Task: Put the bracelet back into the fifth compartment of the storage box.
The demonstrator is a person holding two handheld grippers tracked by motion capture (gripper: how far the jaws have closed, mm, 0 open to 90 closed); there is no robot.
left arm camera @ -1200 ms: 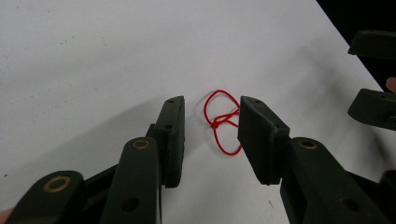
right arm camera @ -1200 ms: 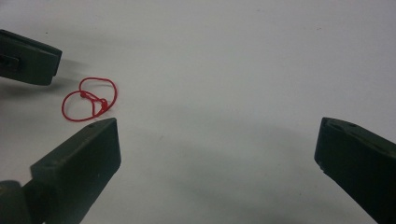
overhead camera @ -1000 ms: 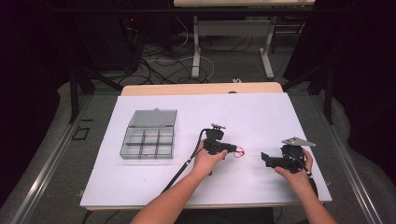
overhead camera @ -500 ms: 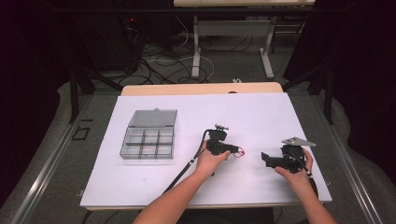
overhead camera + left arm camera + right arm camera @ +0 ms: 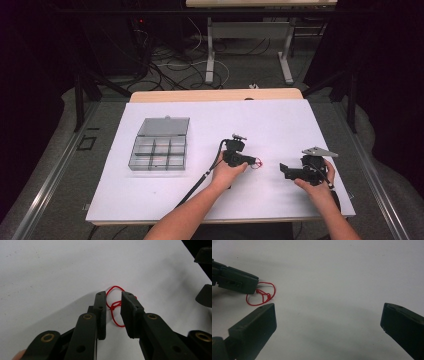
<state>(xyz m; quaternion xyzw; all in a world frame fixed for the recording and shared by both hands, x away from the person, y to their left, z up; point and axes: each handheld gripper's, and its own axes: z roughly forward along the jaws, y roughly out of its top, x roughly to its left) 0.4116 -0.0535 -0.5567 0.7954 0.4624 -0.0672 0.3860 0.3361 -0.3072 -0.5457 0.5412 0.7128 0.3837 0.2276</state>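
The left gripper (image 5: 113, 307) has just been closing its jaws around the red string (image 5: 114, 305), which lies between them, a narrow gap left on either side.

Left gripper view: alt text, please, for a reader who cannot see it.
The left gripper has its two black jaws set either side of a knotted loop of red thread lying on the white table; the jaws have just been closing, with a gap left between them.

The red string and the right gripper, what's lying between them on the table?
Nothing: in the high view, bare white table separates the red string from the right gripper. The right gripper view shows the same bare stretch.
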